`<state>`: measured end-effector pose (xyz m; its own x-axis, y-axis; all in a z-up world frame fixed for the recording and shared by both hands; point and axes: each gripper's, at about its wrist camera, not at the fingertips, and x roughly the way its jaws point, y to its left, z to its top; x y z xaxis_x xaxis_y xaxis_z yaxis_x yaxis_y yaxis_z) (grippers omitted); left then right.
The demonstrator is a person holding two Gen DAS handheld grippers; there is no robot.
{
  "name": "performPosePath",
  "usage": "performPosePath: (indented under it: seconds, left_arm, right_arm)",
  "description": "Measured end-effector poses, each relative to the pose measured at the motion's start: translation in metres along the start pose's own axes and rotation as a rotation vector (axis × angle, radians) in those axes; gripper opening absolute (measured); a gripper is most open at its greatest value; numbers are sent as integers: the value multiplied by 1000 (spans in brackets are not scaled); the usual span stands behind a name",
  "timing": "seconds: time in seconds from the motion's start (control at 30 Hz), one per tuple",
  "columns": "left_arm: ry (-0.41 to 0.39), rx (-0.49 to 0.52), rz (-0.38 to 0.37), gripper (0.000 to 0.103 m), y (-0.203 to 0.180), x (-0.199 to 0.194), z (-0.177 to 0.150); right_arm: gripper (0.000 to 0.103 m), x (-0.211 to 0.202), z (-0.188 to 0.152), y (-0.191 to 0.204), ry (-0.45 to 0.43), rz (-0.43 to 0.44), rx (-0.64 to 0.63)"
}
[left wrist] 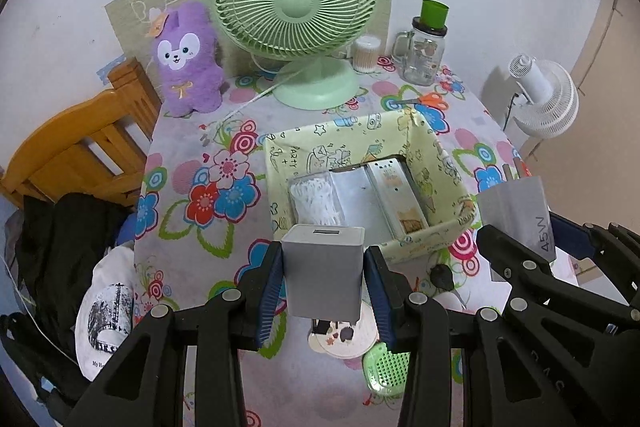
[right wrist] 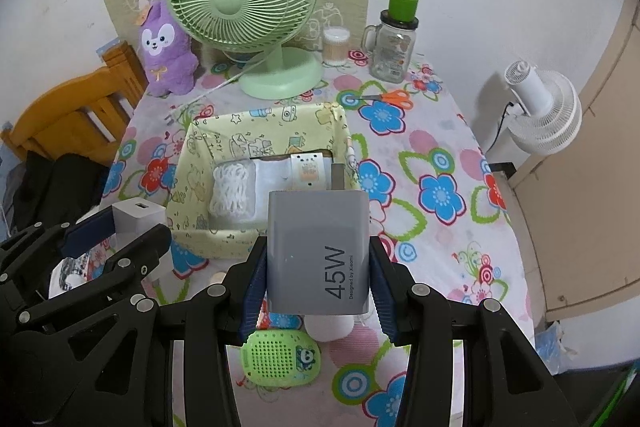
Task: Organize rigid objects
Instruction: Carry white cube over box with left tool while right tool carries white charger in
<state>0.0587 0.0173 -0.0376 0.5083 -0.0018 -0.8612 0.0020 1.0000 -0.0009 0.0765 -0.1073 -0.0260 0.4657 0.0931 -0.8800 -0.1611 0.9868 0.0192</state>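
The left gripper (left wrist: 323, 277) has its blue-padded fingers (left wrist: 270, 291) closed on a small grey cube-shaped charger (left wrist: 323, 267), held above the worktop (left wrist: 188, 255) just short of the near wall of the pale yellow cartoon-print box (left wrist: 432, 239). The right gripper (right wrist: 318, 275) clamps a larger grey flat charger marked 45W (right wrist: 318, 251) beside that box's near right corner. Bare floral cloth lies open to the right, ending at the worktop's right edge. A green perforated oval case (right wrist: 280, 361) lies beneath.
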Motion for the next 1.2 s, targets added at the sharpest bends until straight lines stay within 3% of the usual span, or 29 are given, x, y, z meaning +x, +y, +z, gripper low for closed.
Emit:
performPosePath:
  seconds: [0.5,0.93,1.2]
  left_arm:
    - [25,-81,35,41,13,26,26]
    - [104,-181,29,41,21,66,37]
    - [156,-160,33,42,9,90,37]
  right_arm:
    - [50,33,39,5,27,58,-94]
    - [50,74,61,1,73,137,-79]
    - [50,99,68,-6,105,175,-40]
